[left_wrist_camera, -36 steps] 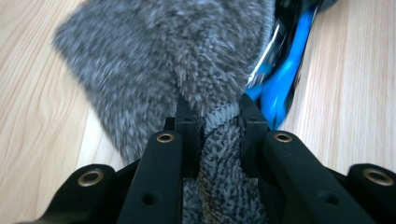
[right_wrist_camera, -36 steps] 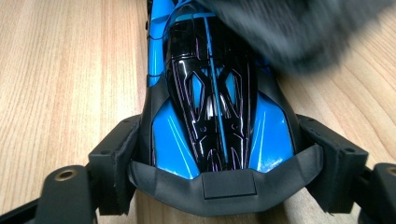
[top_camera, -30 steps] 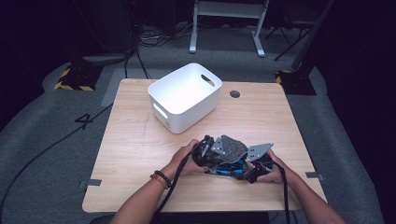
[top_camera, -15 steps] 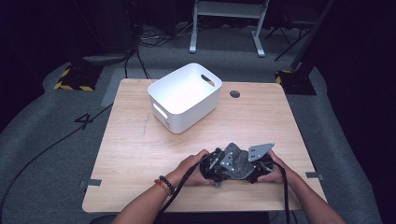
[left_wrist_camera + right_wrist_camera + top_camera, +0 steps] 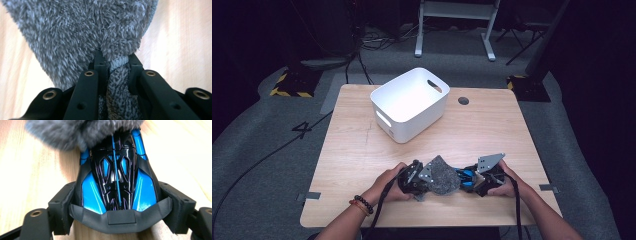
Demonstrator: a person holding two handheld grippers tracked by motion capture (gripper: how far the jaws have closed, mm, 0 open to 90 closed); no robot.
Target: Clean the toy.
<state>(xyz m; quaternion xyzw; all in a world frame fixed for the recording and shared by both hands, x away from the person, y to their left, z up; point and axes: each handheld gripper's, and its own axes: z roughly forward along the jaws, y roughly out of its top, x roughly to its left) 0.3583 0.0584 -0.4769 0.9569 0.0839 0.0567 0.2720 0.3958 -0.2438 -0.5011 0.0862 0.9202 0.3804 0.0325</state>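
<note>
Now your left gripper [image 5: 115,65] pinches the grey fuzzy cloth [image 5: 443,176], while your right gripper [image 5: 117,202] clamps the blue-black toy car [image 5: 117,172] at its 3 o'clock.

the white plastic bin [image 5: 409,103] stands on the light wooden table [image 5: 347,165], toward its far edge. nearer the person than the bin lies the grey fuzzy cloth [image 5: 443,176], with the blue and black toy car [image 5: 465,176] touching its right side.
</note>
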